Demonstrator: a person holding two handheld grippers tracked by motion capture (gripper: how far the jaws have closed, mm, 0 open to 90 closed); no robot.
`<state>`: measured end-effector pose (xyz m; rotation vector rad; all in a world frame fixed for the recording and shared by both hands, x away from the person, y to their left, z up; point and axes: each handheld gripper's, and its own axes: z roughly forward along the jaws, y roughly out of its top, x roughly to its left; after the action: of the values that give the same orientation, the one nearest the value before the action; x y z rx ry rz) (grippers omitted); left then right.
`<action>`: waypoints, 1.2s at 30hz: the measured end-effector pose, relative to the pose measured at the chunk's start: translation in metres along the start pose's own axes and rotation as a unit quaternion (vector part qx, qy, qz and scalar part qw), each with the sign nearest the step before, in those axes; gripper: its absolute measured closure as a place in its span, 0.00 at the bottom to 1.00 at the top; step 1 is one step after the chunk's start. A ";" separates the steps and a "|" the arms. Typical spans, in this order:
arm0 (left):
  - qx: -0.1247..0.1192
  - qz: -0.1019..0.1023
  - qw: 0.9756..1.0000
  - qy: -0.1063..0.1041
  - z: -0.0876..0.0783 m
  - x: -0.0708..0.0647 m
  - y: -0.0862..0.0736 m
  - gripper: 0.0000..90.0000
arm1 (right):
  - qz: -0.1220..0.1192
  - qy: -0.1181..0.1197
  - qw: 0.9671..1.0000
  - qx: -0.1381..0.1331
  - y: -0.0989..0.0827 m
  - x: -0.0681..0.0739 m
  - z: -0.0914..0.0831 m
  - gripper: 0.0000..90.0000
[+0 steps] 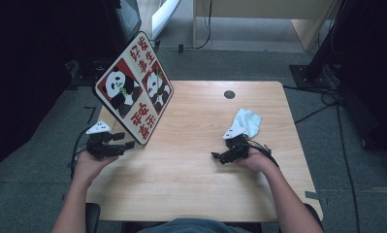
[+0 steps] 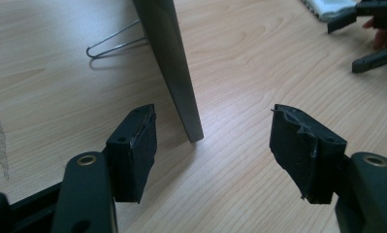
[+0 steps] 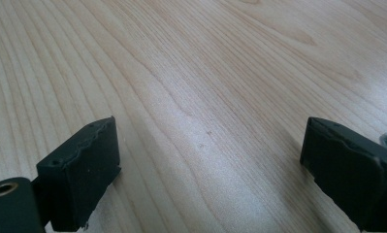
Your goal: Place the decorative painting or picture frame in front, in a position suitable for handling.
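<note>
A square board (image 1: 133, 87) with two panda pictures and red characters stands tilted at the table's left on a wire stand (image 2: 113, 41). My left gripper (image 1: 124, 141) is open at the board's lower near corner. In the left gripper view the board's dark edge (image 2: 174, 68) runs down between the jaws of the left gripper (image 2: 213, 121), and neither pad touches it. A crumpled white cloth (image 1: 247, 121) lies right of centre. Just in front of it my right gripper (image 1: 217, 158) rests low over the wood. The right gripper (image 3: 210, 141) is open with nothing between its jaws.
The light wooden table (image 1: 191, 184) has a round cable hole (image 1: 229, 94) near its far edge. Grey floor with cables surrounds it, and pale furniture (image 1: 259, 9) stands behind. The right gripper (image 2: 361, 39) and the cloth (image 2: 327, 7) appear far off in the left gripper view.
</note>
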<state>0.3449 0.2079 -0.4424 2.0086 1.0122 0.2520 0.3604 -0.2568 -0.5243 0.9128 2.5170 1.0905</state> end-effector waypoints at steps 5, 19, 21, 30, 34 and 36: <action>-0.010 -0.010 1.000 0.006 -0.003 0.003 0.006 0.44 | 0.000 0.000 1.000 0.000 0.000 0.000 0.000 0.08; -0.020 -0.020 0.999 0.023 -0.014 0.015 0.030 0.48 | 0.000 0.000 1.000 -0.001 0.000 0.000 0.000 0.08; -0.022 -0.020 0.999 0.022 -0.017 0.016 0.036 0.49 | 0.001 0.000 1.000 -0.001 0.000 0.000 0.000 0.08; -0.027 -0.021 0.999 0.023 -0.034 0.021 0.065 0.49 | 0.001 0.000 1.000 -0.001 0.000 0.000 0.000 0.08; -0.027 -0.019 0.999 0.021 -0.042 0.023 0.078 0.51 | 0.001 0.001 1.000 -0.001 0.000 0.000 0.000 0.08; -0.028 -0.016 0.999 0.021 -0.045 0.023 0.086 0.52 | 0.001 0.001 1.000 -0.001 0.000 0.000 0.000 0.08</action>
<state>0.3852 0.2257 -0.3531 1.9429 1.0519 0.3020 0.3604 -0.2565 -0.5245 0.9138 2.5156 1.0950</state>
